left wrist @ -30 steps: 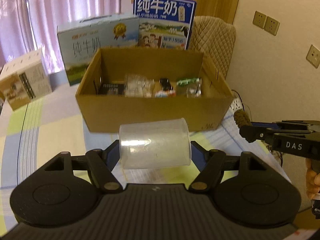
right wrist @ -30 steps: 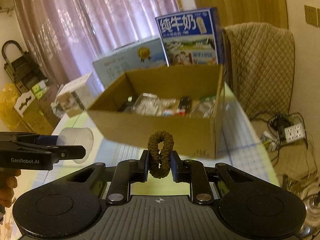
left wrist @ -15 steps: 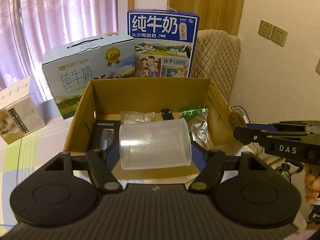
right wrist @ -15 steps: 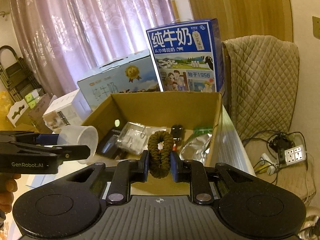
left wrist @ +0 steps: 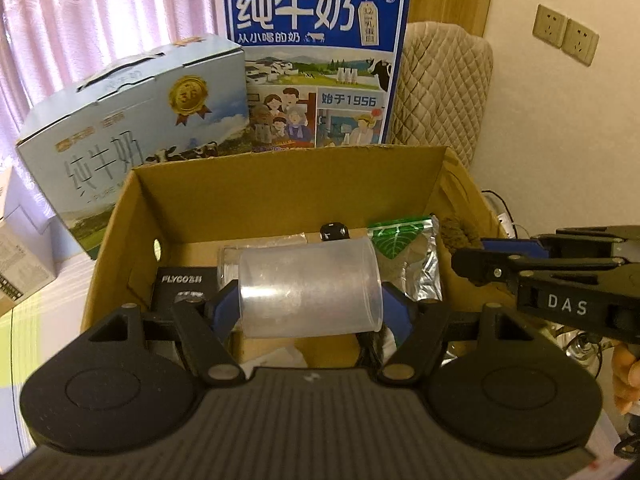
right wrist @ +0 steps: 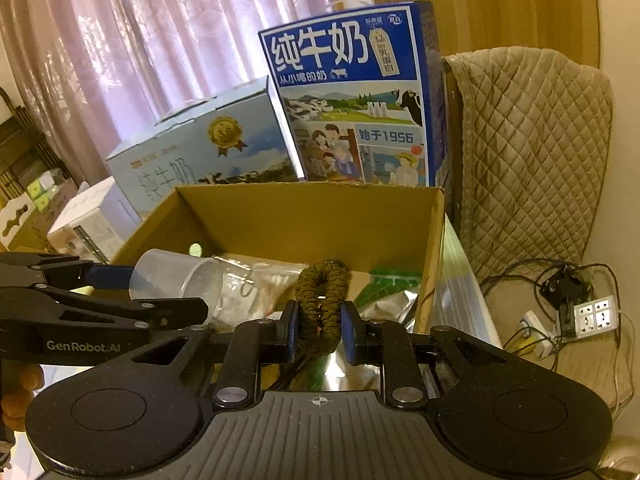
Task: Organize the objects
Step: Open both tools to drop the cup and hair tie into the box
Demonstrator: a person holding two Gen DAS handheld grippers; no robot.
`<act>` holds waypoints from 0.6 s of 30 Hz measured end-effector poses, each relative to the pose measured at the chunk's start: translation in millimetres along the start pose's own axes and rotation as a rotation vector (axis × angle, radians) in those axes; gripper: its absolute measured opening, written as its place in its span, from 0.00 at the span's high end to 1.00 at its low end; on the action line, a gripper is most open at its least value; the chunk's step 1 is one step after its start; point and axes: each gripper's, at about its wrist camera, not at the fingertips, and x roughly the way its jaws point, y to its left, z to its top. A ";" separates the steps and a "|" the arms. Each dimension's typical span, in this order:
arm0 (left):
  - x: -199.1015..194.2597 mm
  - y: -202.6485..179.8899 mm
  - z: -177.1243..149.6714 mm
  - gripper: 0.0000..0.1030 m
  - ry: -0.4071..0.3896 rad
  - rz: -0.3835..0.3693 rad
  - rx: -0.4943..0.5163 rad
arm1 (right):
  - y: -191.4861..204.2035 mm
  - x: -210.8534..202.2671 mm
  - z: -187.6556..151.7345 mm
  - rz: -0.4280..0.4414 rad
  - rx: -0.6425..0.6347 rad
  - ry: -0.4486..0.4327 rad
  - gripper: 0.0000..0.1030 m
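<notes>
Hovering above the open brown cardboard box (left wrist: 288, 184), a clear plastic cup (left wrist: 310, 290) is clamped sideways in the left tool (left wrist: 310, 312); a brown braided cord ring (right wrist: 322, 304) is pinched by the closed right tool (right wrist: 320, 332), presumably for dropping inside.

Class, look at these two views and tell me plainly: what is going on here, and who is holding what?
A person is tidying loose items into an open cardboard box with a handheld gripper in each hand. The left gripper clamps a clear plastic cup lying on its side; the right gripper pinches a dark braided cord loop. Both hover over the box, which already holds a green foil pouch and a black package. Neither item is released yet.
</notes>
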 end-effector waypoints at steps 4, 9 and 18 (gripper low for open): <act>18.0 -0.8 9.0 0.32 0.013 0.007 0.014 | -4.0 13.8 5.2 -0.008 -0.007 0.011 0.82; 36.2 -0.5 19.2 0.32 0.022 0.015 0.025 | -10.2 25.7 10.0 -0.014 -0.005 0.018 0.82; 53.2 4.1 36.7 0.24 -0.011 0.012 0.017 | -16.1 33.3 15.9 -0.020 0.009 0.015 0.82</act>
